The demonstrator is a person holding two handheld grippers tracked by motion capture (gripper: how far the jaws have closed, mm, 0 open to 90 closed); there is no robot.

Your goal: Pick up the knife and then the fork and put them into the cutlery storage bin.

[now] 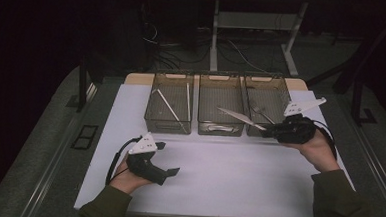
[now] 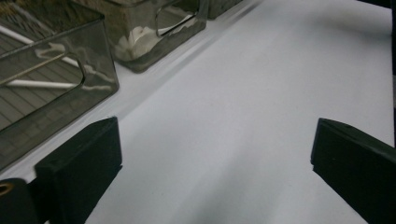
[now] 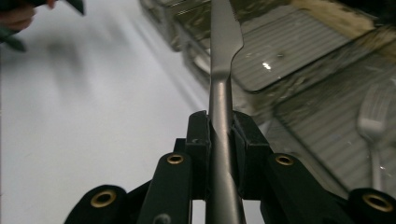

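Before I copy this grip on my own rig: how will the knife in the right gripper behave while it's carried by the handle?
The knife looks like solid metal, so probably stiff, no droop. Its polished handle is pinched narrowly by the right gripper, so it may slip or pivot if bumped. The blade sticks out far over the middle bin, so it could catch a rim.

White table mat (image 1: 217, 175), left bin (image 1: 168, 107) holding chopsticks (image 1: 172, 108), right bin (image 1: 266, 100) holding a fork (image 1: 262, 112)

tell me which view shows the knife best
The right gripper view: the knife runs up the middle, its handle clamped between the right gripper jaws. The high view shows it small, pointing left over the middle bin.
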